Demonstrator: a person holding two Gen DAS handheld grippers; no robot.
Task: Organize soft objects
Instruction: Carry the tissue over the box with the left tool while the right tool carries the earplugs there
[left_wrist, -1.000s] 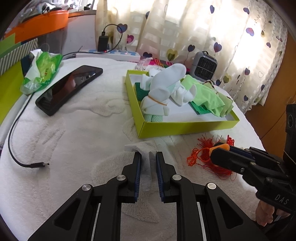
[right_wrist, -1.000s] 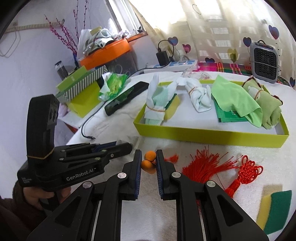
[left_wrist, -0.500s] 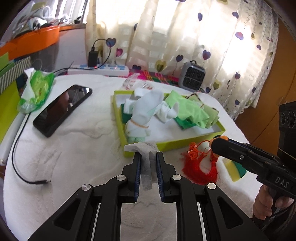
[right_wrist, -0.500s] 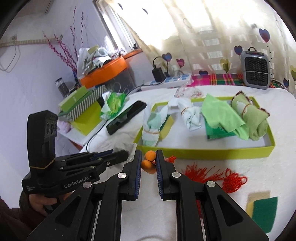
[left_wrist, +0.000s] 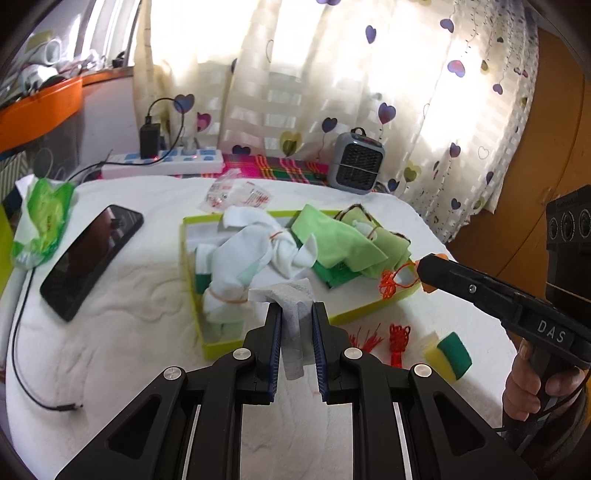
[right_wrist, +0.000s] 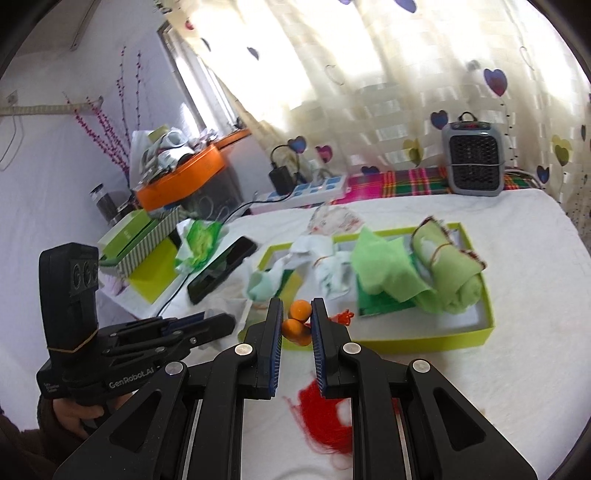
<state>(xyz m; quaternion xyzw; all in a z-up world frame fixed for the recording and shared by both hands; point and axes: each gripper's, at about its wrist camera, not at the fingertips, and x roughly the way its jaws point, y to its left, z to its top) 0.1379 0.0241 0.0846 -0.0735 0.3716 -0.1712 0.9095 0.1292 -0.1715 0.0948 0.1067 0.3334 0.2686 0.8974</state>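
My left gripper (left_wrist: 294, 312) is shut on a small white cloth (left_wrist: 291, 317) and holds it above the bed, just before the near edge of the lime-green tray (left_wrist: 369, 306). My right gripper (right_wrist: 297, 317) is shut on the orange beads (right_wrist: 297, 319) of a red tassel ornament (right_wrist: 325, 417), whose fringe hangs below the fingers. In the left wrist view the right gripper (left_wrist: 424, 271) is over the tray's right end. The tray (right_wrist: 424, 341) holds bundled white cloths (left_wrist: 255, 254), a green cloth (left_wrist: 340, 240) and a rolled green towel (right_wrist: 450, 273).
A yellow-green sponge (left_wrist: 448, 354) and a red knot ornament (left_wrist: 399, 338) lie on the white bedspread right of the tray. A black phone (left_wrist: 88, 258), a cable (left_wrist: 22, 354) and a green wipes pack (left_wrist: 40, 221) lie left. A small heater (left_wrist: 356, 166) and a power strip (left_wrist: 166, 164) stand behind.
Both grippers rose and moved forward toward the tray. The white cloth and the tassel ornament lifted off the bedspread with them; the tassel now hangs from the right gripper.
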